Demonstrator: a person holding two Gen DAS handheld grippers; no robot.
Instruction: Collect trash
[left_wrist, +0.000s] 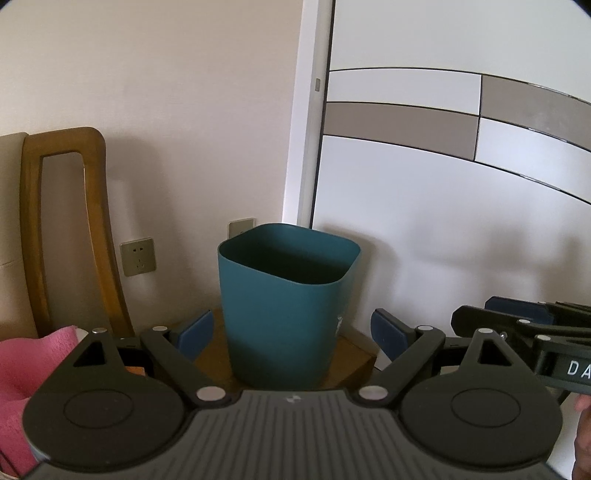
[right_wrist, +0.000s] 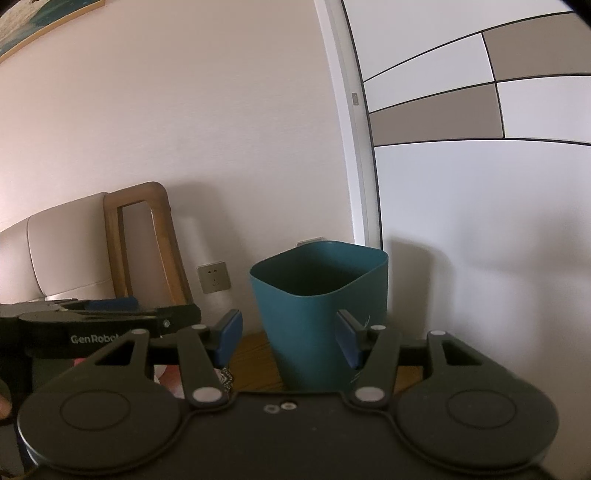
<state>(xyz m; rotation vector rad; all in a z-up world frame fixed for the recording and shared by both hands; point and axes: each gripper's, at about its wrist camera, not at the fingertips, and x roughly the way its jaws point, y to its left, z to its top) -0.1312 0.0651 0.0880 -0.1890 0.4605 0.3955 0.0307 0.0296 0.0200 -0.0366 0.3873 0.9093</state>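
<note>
A teal square bin (left_wrist: 288, 306) stands upright on a small wooden stand (left_wrist: 351, 358) against the wall. My left gripper (left_wrist: 291, 334) is open, its blue pads (left_wrist: 195, 334) spread wider than the bin and clear of its sides. In the right wrist view the bin (right_wrist: 321, 314) sits just ahead of my right gripper (right_wrist: 288, 339), which is open; its right pad (right_wrist: 347, 343) overlaps the bin's front in the picture. Each gripper shows in the other's view, the right gripper (left_wrist: 480, 314) and the left gripper (right_wrist: 177, 314). The bin's inside is dark, its contents hidden.
A wooden chair frame (left_wrist: 62, 221) leans at the left, with a pink cloth (left_wrist: 22, 369) below it. Wall sockets (left_wrist: 137, 256) sit behind the bin. A white and grey panelled door (left_wrist: 443, 184) fills the right. Part of a hand (left_wrist: 583, 435) shows at the right edge.
</note>
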